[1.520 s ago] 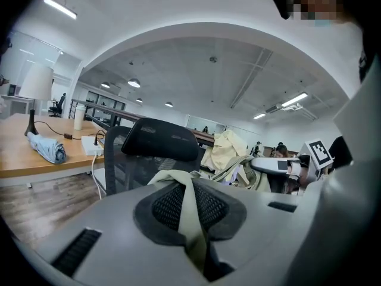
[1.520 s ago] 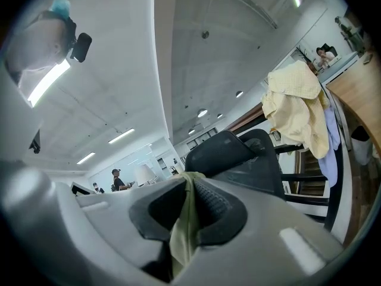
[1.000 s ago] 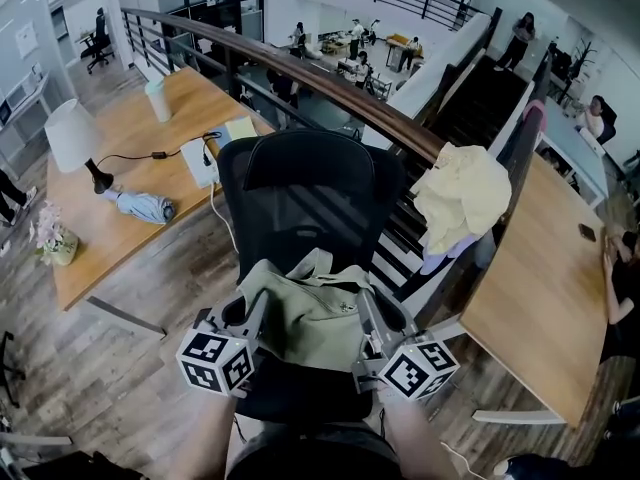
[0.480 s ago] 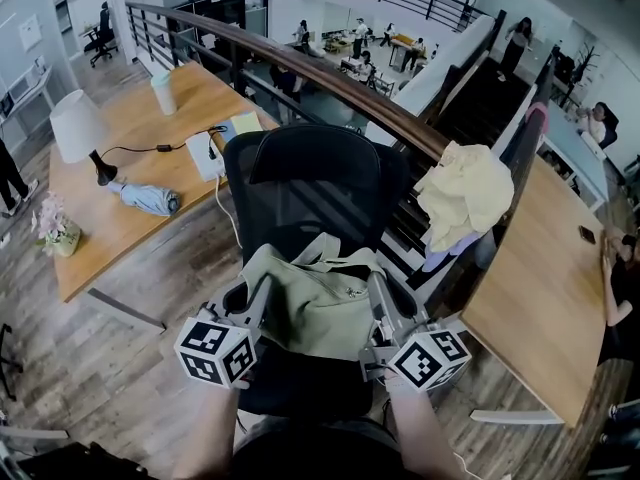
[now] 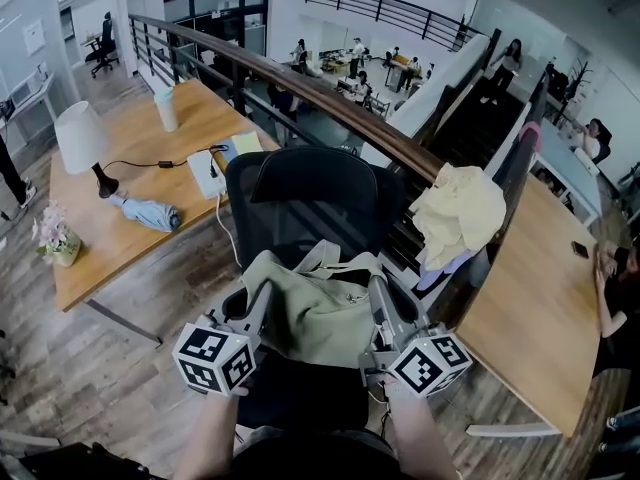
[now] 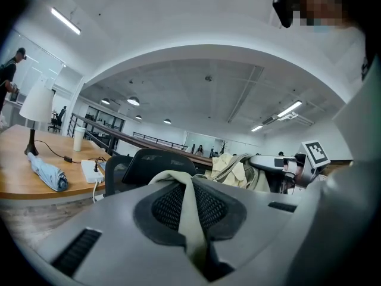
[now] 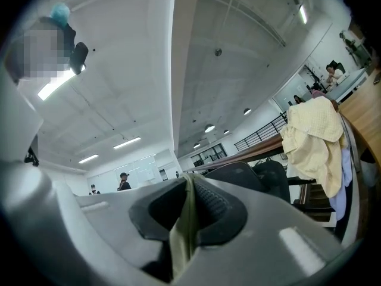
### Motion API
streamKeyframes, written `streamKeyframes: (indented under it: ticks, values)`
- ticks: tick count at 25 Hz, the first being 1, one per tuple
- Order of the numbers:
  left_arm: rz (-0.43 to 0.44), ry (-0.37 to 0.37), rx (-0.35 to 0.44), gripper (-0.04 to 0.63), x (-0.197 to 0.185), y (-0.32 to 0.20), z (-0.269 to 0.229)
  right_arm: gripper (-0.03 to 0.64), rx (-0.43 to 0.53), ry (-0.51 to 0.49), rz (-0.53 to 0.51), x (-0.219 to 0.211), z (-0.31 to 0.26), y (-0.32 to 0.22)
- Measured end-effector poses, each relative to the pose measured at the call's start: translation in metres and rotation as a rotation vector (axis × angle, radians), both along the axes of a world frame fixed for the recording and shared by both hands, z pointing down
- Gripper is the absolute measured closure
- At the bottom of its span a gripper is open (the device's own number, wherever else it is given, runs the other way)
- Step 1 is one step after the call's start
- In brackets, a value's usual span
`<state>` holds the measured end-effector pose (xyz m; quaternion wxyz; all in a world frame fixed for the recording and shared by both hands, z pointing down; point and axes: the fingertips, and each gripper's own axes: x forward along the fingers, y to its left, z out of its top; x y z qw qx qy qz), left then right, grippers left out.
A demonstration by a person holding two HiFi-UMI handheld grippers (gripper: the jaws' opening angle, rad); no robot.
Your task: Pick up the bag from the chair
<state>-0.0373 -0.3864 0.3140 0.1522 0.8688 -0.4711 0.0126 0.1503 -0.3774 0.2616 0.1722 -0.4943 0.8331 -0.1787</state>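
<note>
Together, left gripper [image 5: 262,296] and right gripper [image 5: 379,288] both clamp the single bag [image 5: 315,316] above one chair [image 5: 300,193].

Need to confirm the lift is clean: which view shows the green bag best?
Head view: the whole bag hangs between the left gripper and the right gripper, over the chair. Each gripper view shows only a fold of the bag's fabric pinched in its jaws.

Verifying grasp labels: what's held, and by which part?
Both hold the pale green fabric bag: left gripper pinches fabric at its left side, right gripper at its right side.
</note>
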Motion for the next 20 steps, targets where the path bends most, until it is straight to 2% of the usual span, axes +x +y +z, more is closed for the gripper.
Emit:
streamKeyframes:
  ticks: [20]
  values:
    - [0.004,-0.008,0.107,0.575,-0.008,0.003,-0.056,0.568,0.091,-0.008,-0.013,-0.010,-0.051,0.003]
